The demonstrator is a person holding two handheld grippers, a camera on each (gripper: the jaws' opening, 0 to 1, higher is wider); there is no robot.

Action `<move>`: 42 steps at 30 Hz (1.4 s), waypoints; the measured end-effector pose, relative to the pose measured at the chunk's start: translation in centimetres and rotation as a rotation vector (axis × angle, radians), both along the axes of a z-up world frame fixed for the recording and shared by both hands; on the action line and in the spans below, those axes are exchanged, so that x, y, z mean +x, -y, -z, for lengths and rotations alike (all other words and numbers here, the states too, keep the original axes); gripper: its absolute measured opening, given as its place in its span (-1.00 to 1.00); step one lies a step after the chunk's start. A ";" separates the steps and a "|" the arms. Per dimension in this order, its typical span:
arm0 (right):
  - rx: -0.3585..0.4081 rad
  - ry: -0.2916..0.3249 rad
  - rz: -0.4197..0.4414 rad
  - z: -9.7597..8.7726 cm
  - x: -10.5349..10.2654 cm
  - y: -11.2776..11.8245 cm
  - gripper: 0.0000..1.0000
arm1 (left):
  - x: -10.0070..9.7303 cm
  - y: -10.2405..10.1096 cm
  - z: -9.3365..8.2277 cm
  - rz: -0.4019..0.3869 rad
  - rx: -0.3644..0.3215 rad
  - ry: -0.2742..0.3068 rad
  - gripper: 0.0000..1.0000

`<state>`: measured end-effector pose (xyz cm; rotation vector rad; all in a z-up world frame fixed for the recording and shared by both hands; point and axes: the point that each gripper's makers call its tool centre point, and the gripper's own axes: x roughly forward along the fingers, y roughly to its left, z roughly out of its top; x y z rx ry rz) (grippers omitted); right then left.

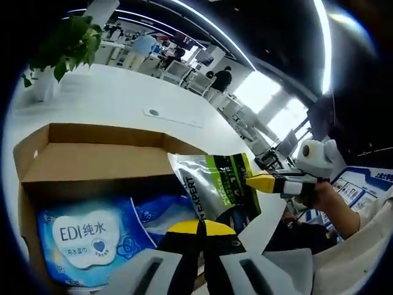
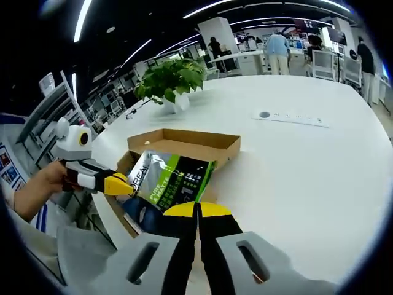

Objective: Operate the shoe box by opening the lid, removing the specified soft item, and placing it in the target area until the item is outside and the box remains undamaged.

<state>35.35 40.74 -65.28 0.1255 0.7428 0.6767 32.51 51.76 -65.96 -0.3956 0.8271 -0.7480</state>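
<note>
Gripping the green-and-silver pouch point(image 1: 215, 184) above the open shoe box point(image 1: 92, 150): both grippers clamped shut, left gripper point(image 1: 198, 228) at six o'clock, right gripper point(image 1: 261, 182) at three; wet-wipes pack point(image 1: 92, 236) inside.

Shoe boxes: one, an open brown cardboard box point(image 1: 92, 161) on the white table point(image 2: 307, 172).
Soft pouches: one silver and green pouch point(image 2: 174, 178), raised above the box.
Wet-wipe packs: one blue pack point(image 1: 86, 238) with a white label, lying inside the box.
Grippers: two, the left gripper point(image 1: 198, 230) and the right gripper point(image 2: 198, 212), each with yellow-tipped jaws closed together.
Potted plants: one, a green plant point(image 2: 172, 78) in a white pot.
People in the background: at least four, standing or seated among the desks; the exact number cannot be told.
</note>
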 end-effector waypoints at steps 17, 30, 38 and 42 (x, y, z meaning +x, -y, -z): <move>-0.027 -0.004 0.077 0.3 0.7 4.7 -1.00 | 0.9 4.4 0.6 0.080 0.016 -0.004 -1.00; -0.047 -0.001 0.144 0.7 1.6 8.3 -1.00 | 1.6 8.2 1.0 0.139 0.039 -0.007 -1.00; -0.055 -0.005 0.175 1.2 1.9 9.8 -1.00 | 2.2 9.9 1.4 0.166 0.056 -0.008 -1.00; -0.063 -0.010 0.188 1.7 2.2 10.4 -1.00 | 2.6 10.3 1.7 0.178 0.079 -0.010 -1.00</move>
